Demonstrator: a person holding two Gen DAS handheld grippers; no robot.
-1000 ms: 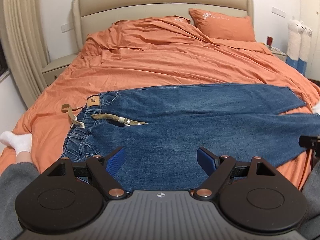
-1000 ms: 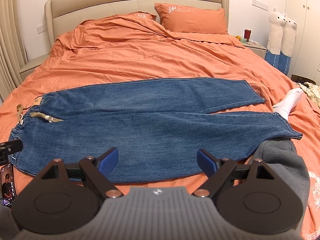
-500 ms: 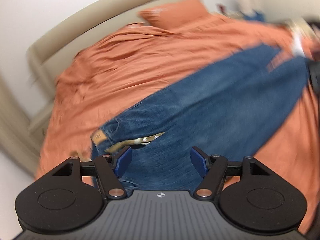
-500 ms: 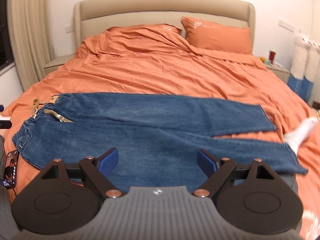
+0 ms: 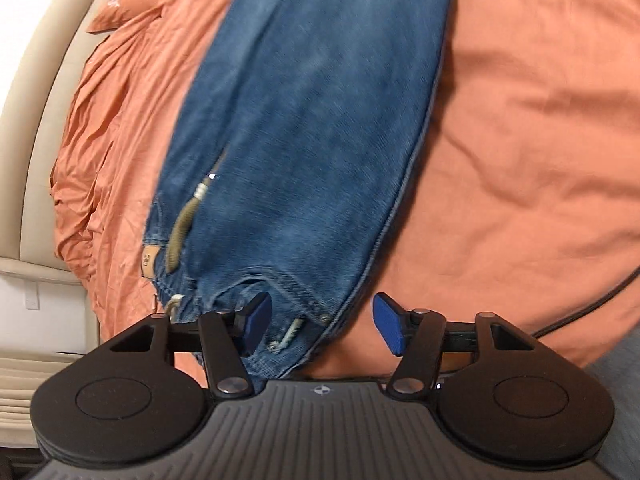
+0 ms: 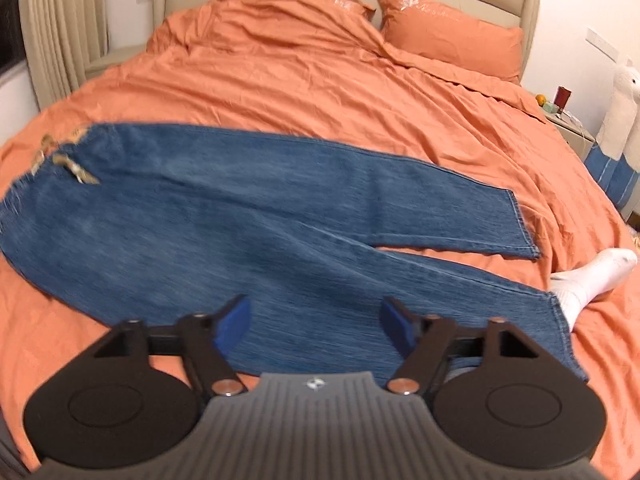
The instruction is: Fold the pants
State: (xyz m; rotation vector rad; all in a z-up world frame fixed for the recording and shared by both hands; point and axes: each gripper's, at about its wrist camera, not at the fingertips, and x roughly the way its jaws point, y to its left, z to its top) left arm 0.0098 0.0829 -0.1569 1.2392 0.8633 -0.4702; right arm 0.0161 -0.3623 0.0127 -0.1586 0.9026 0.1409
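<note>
Blue jeans [image 6: 224, 220] lie flat across the orange bed, waistband at the left, both legs running to the right. In the left wrist view the jeans [image 5: 312, 128] run away from the camera, the waistband corner nearest. My left gripper [image 5: 320, 326] is open, just above the near waistband corner, with the khaki drawstring [image 5: 180, 236] to its left. My right gripper [image 6: 316, 322] is open and empty, above the near leg's lower edge.
The orange duvet [image 6: 320, 80] covers the whole bed, with pillows [image 6: 452, 44] at the beige headboard. A foot in a white sock [image 6: 592, 276] rests by the leg hems. A nightstand [image 6: 568, 120] stands at the right.
My left gripper has swung round and dropped to the waistband end, so the jeans now run lengthwise away from it. My right gripper has shifted towards the leg side.
</note>
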